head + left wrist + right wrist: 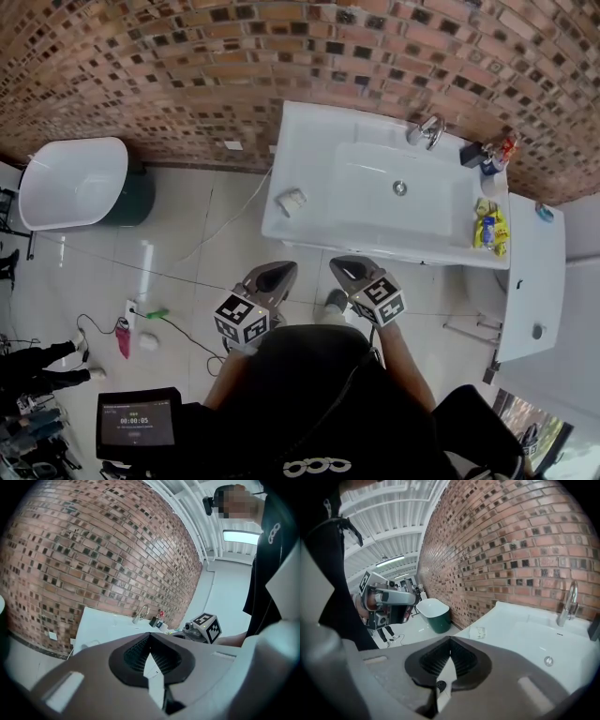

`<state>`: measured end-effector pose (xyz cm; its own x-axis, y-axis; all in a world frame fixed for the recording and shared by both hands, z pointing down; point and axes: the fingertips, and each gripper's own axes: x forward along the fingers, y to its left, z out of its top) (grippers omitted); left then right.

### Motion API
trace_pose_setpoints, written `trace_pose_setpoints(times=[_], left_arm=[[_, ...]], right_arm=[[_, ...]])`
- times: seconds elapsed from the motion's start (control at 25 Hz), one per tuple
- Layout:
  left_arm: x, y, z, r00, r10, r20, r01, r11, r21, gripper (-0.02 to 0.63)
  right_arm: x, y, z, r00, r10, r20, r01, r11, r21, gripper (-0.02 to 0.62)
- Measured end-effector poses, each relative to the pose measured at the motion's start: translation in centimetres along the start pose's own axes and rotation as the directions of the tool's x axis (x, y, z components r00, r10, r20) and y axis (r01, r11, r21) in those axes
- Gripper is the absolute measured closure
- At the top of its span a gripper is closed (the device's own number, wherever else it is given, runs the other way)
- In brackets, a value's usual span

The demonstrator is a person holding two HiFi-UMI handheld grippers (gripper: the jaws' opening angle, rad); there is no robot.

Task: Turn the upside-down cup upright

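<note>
Nothing of the task was yet done: the cup (291, 200) was seen untouched at the left front corner of the white bench (309, 141), beside the sink (375, 211), while the left tongs (280, 269) and the right tongs (347, 268) were held shut and empty, well apart from it.

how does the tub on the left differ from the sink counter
The tub has rounded corners and a dark green outside; the sink counter is squarer and all white. The tub looks empty; the sink counter carries a faucet, toiletries and a clear cup. Both are white inside and stand against the brick wall.
</note>
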<state>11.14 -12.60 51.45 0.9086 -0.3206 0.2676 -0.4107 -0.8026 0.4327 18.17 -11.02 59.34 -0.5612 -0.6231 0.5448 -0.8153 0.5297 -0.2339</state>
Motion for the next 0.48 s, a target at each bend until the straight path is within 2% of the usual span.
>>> trace_pose_setpoints(times=[0.48], left_arm=[[-0.7,0.9,0.0,1.0,0.017,-0.017,-0.016,0.998,0.053,0.591]], right_arm=[[2.7,-1.6,2.3,0.999,-0.016,0.027,0.017,0.999,-0.028,0.603]])
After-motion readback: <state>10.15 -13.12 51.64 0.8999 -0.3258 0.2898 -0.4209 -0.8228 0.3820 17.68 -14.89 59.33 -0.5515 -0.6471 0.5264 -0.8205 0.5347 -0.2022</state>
